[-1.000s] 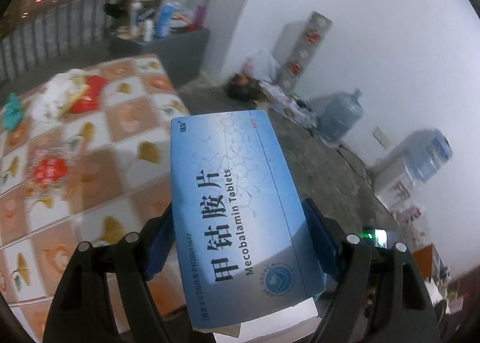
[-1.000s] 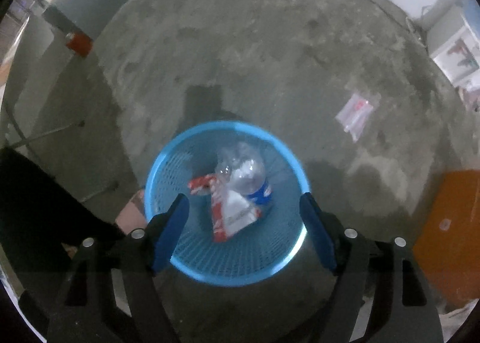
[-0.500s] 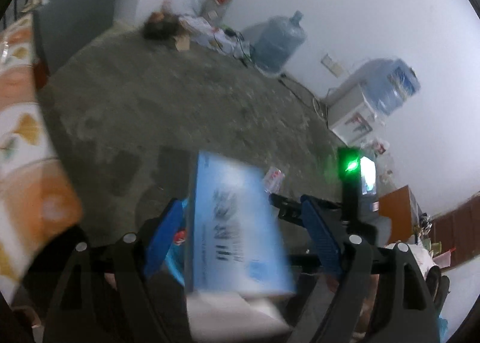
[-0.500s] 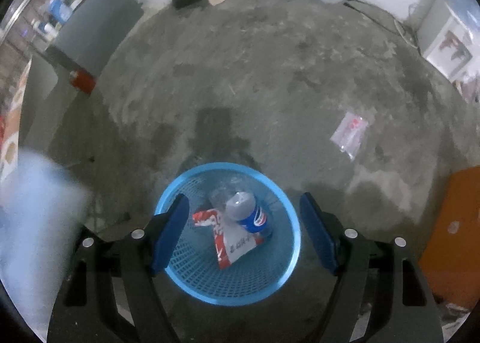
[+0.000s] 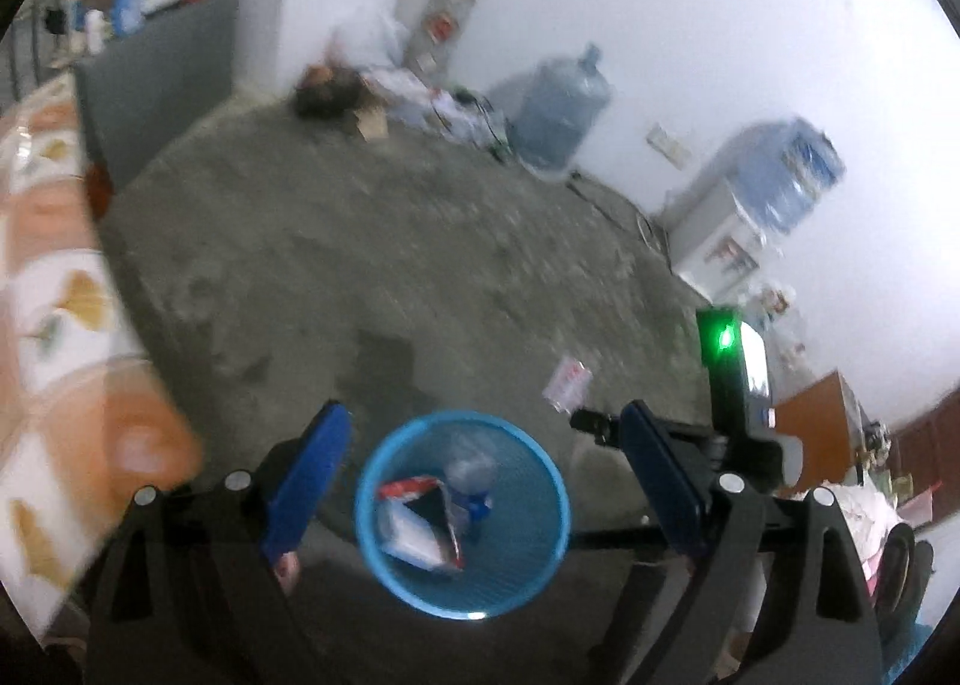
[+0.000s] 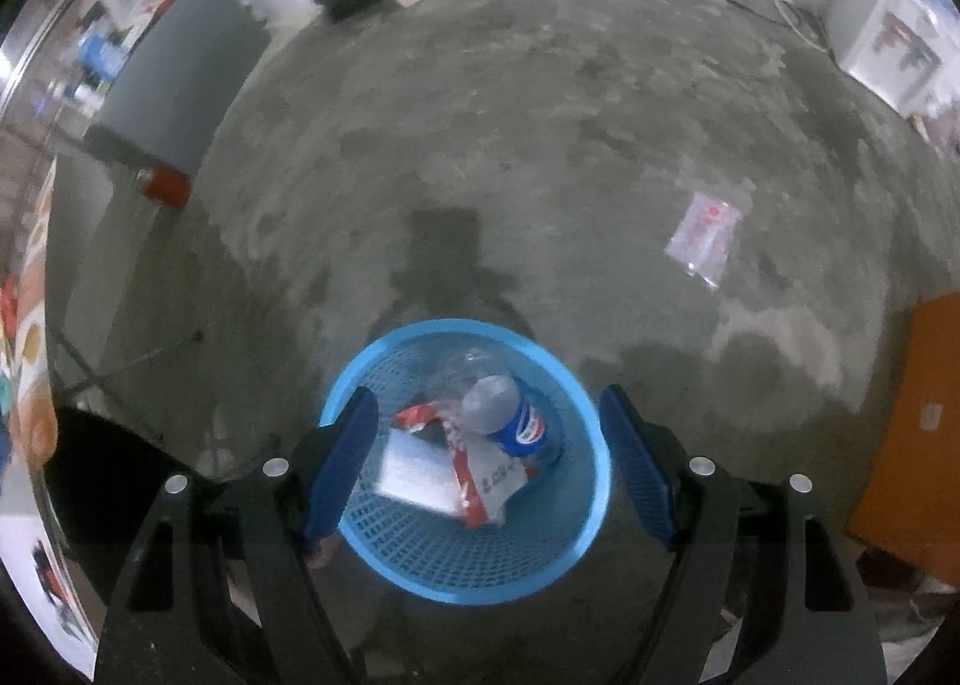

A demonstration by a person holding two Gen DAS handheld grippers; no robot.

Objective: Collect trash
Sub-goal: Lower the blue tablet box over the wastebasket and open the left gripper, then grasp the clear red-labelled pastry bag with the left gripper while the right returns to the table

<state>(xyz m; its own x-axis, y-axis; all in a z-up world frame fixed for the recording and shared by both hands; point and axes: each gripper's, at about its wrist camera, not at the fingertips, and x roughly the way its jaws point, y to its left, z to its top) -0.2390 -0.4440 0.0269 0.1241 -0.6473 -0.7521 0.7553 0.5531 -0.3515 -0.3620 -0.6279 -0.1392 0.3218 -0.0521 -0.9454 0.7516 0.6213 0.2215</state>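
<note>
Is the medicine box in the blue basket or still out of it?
In. The medicine box lies inside the blue basket, beside a red-and-white wrapper and a plastic bottle.

Left wrist view: camera sits behind its own blue-padded fingers (image 5: 306,481), tilted obliquely down over the round blue mesh plastic basket (image 5: 372,547); beyond the basket it takes in grey concrete floor (image 5: 372,241) and the far white wall (image 5: 690,13). Frame blurred.

Right wrist view: steeper, nearly overhead, nearer the basket (image 6: 591,511); floor (image 6: 540,133) fills most of the frame beyond it.

Shared: the basket, low centre in both, the floor beyond it, and a clear flat plastic packet (image 5: 567,382) (image 6: 708,232) lying right of the basket.
</note>
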